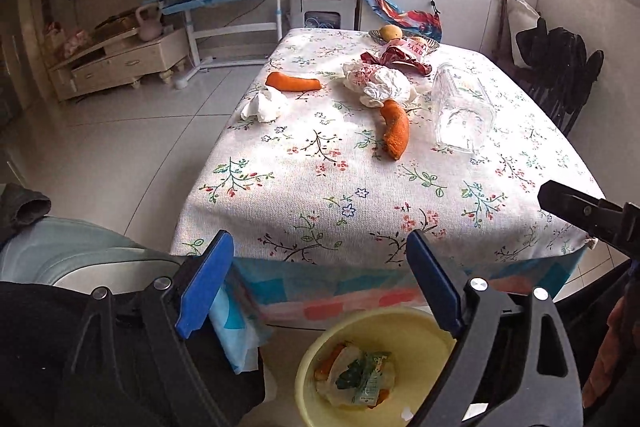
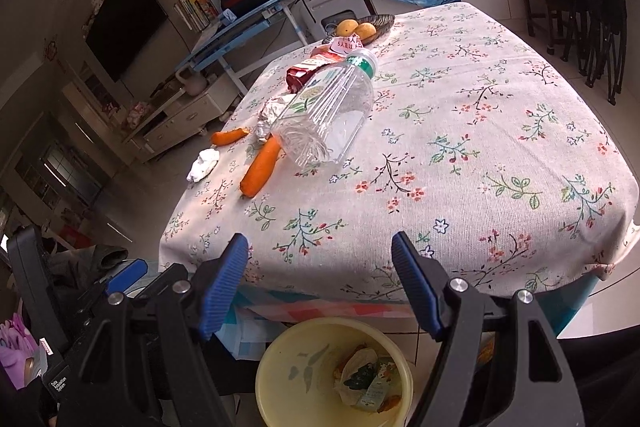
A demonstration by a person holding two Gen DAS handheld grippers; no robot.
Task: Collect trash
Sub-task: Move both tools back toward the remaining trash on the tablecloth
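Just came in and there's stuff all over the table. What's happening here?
A person is clearing trash with a gripper in each hand. Both the left gripper and right gripper are open and empty, above a yellow bin on the floor that already holds wrappers and scraps. On the table lie two carrots, a clear bottle on its side, crumpled tissues and a red wrapper.

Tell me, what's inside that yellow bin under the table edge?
The bin holds a crumpled green-printed wrapper over orange scraps. Anything beneath the wrapper is hidden.
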